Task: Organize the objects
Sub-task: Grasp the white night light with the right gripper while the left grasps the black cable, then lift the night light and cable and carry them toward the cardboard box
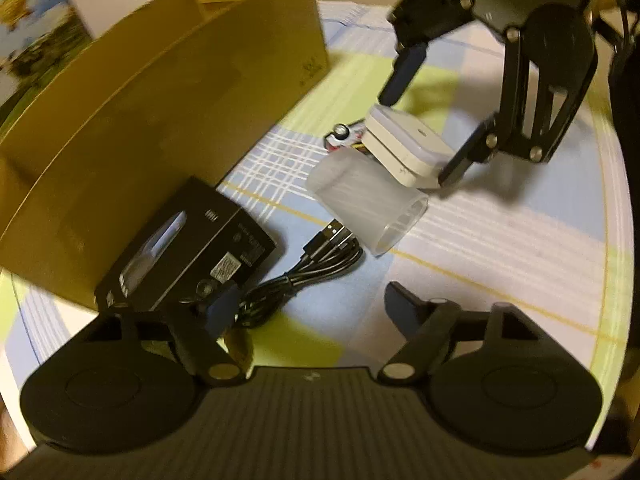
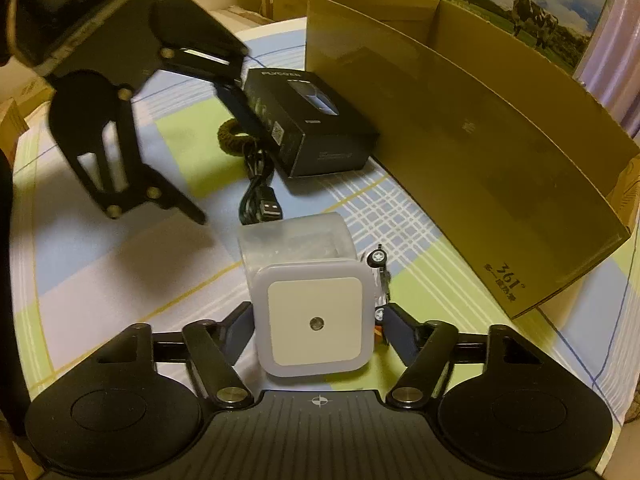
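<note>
Two grippers over a checked tablecloth [image 2: 120, 264]. Right gripper [image 2: 316, 326] has its fingers either side of a white square night light [image 2: 316, 324]; from the left wrist view the night light [image 1: 404, 148] sits between the right gripper's [image 1: 420, 136] fingers, which are close on its sides, but I cannot tell if the pads actually touch. Frosted plastic cup [image 2: 296, 240] lies on its side, touching the night light just beyond it. Small toy car [image 2: 378, 276] is right beside both, on the side toward the cardboard box.

Left gripper [image 1: 308, 308] jaws spread, holding nothing, hovering above a coiled black USB cable [image 1: 304, 268]. Black product box [image 1: 188, 244] lies flat next to the cable, up against the wall of a large open cardboard box [image 2: 480, 128]. Dark braided loop [image 2: 230, 130] lies by the cable's far end, partly hidden behind the left gripper [image 2: 212, 152] in the right wrist view.
</note>
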